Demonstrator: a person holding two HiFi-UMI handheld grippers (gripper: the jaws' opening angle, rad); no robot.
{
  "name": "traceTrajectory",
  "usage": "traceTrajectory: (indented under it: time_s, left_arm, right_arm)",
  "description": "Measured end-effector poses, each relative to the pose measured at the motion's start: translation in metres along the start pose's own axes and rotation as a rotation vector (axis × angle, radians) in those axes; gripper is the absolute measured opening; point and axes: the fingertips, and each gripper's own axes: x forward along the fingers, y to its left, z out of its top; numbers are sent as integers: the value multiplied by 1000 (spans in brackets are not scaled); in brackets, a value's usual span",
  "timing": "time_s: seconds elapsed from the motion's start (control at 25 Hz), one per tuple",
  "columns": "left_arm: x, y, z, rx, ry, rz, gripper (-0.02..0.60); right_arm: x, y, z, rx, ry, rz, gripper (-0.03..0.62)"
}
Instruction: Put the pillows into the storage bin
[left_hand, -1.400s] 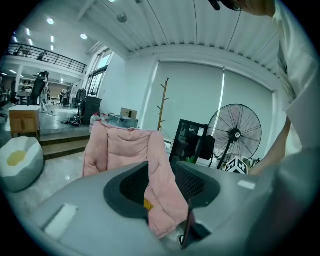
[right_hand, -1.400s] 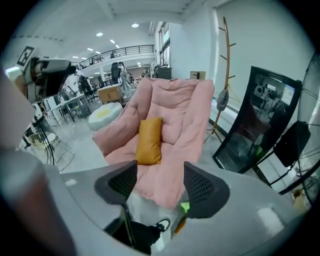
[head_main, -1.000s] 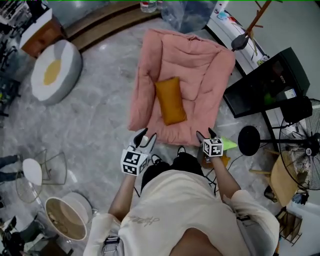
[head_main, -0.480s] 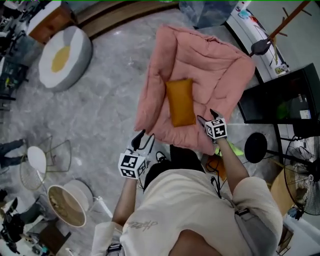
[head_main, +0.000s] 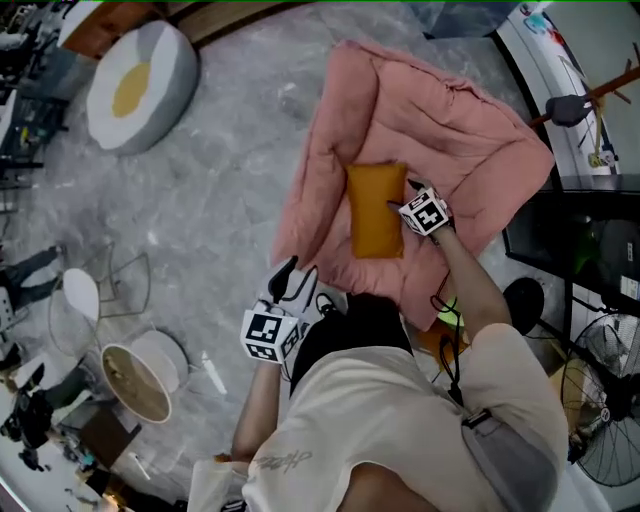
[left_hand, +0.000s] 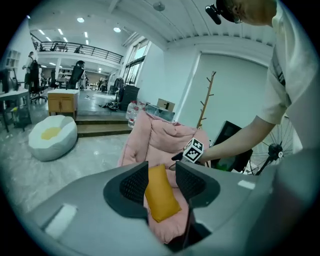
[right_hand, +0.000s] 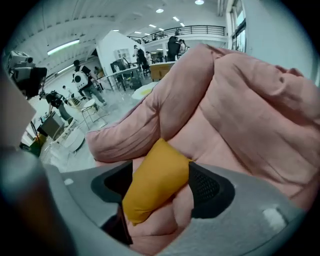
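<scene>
An orange pillow (head_main: 375, 215) lies lengthwise on the seat of a pink padded floor lounger (head_main: 440, 130). My right gripper (head_main: 402, 195) reaches over the pillow's right edge. Its jaws have just been opening, and in the right gripper view the pillow (right_hand: 152, 182) fills the gap between them (right_hand: 160, 185) without looking squeezed. My left gripper (head_main: 298, 270) hangs open and empty near the lounger's near left corner. In the left gripper view it (left_hand: 161, 182) looks toward the pillow (left_hand: 159, 197), with the right gripper's marker cube (left_hand: 193, 150) beyond. I see no storage bin for certain.
A white beanbag with a yellow centre (head_main: 140, 85) sits far left. A wire chair (head_main: 100, 295) and a round white tub (head_main: 135, 385) stand at lower left. A black cabinet (head_main: 580, 250), a coat stand (head_main: 590, 100) and a fan (head_main: 610, 420) crowd the right side.
My right gripper has swung from beside my body up onto the lounger, next to the pillow. The left gripper shifted a little along the lounger's near edge. The head view moved closer.
</scene>
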Motion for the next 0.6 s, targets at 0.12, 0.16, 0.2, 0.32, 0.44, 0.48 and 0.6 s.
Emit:
traceTrajectory:
  time_s: [0.12,0.16,0.2,0.32,0.44,0.48,0.6]
  left_arm:
    - [8,12,1,-60,17,39,187]
    - [9,16,0,-74,26,53,187]
    - [10,20,-2,-84,36,65,187]
    - [11,29,-9,-104,75,101,187]
    - [16,39,-25,-143,107,139,187]
    - [18,41,-32,-161,117,151,187]
    - [20,42,-42,-207,143,172,187]
  right_arm:
    - [34,-11,17,-84,74,68,368]
    - [46,-14,21,-106,107,91,380]
    - [58,-17,25,-120,137,115,391]
    - [90,-13,22,-157,244,219,418]
    - [115,-21,-5,-232,413,259,426]
    - [122,-18,-10,-248,433,289,430]
    - [132,-14,-10,-287,460,355,430]
